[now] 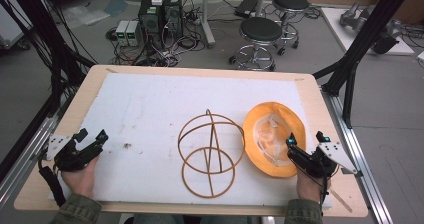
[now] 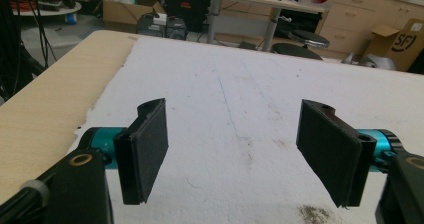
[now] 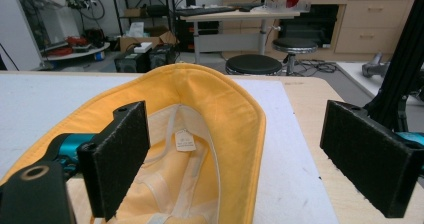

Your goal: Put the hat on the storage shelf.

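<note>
A yellow bucket hat (image 1: 274,138) lies upturned just right of the wire hat stand (image 1: 210,153) — the right gripper (image 1: 306,145) wide open at its brim, left gripper (image 1: 90,139) wide open, empty, far left.

On the mat (image 1: 150,99), the wire frame (image 1: 210,154) lies left of the hat (image 1: 272,136), nearly touching.
</note>
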`<state>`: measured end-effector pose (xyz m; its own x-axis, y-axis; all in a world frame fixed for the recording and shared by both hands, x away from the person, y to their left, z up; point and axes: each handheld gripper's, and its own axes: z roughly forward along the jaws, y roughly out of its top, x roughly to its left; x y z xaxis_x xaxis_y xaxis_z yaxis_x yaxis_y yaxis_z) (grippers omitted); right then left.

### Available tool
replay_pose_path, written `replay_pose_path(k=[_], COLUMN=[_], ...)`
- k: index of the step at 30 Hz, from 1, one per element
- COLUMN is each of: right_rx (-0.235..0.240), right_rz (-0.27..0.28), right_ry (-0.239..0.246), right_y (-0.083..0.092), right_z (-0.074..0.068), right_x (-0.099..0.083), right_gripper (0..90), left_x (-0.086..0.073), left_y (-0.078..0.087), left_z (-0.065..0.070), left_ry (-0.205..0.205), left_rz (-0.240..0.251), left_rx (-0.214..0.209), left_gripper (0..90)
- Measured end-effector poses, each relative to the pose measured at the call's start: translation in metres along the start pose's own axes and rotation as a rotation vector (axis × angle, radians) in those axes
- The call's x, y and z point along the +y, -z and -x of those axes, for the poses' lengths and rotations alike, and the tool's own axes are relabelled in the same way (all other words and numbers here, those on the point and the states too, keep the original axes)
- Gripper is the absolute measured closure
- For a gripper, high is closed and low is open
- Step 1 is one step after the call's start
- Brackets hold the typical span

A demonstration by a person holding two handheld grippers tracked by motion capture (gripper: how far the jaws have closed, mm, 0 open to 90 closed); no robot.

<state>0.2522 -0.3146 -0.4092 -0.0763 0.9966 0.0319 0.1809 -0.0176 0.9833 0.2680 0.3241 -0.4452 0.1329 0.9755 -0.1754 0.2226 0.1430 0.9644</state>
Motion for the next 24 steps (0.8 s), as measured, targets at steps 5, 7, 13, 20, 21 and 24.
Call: replay_pose_path(k=[5,7,13,20,21,24], right_rx=[0.002,0.004,0.008,0.019,0.019,0.025], right_rz=[-0.013,-0.023,-0.071,-0.143,-0.151,-0.177], right_ry=[0.008,0.008,0.002,-0.021,-0.021,-0.027], right_y=[-0.009,-0.011,-0.017,-0.023,-0.024,-0.026], right_z=[0.001,0.001,0.003,0.005,0.004,0.003], right_x=[0.004,0.005,0.004,0.002,0.001,0.0], right_gripper=[11.2,11.2,11.2,15.3,15.7,20.9], left_x=[0.0,-0.001,-0.001,-0.001,-0.001,-0.001], left_y=[0.0,-0.001,-0.002,-0.003,-0.003,-0.003], left_z=[0.0,0.0,0.0,0.0,0.0,0.0], left_ry=[0.002,0.005,0.002,0.016,0.016,0.014], left_rz=[-0.002,-0.005,-0.009,-0.011,-0.011,-0.013], left_rx=[-0.003,-0.005,-0.01,-0.012,-0.013,-0.015], left_gripper=[28.9,28.9,28.9,28.9,28.9,28.9])
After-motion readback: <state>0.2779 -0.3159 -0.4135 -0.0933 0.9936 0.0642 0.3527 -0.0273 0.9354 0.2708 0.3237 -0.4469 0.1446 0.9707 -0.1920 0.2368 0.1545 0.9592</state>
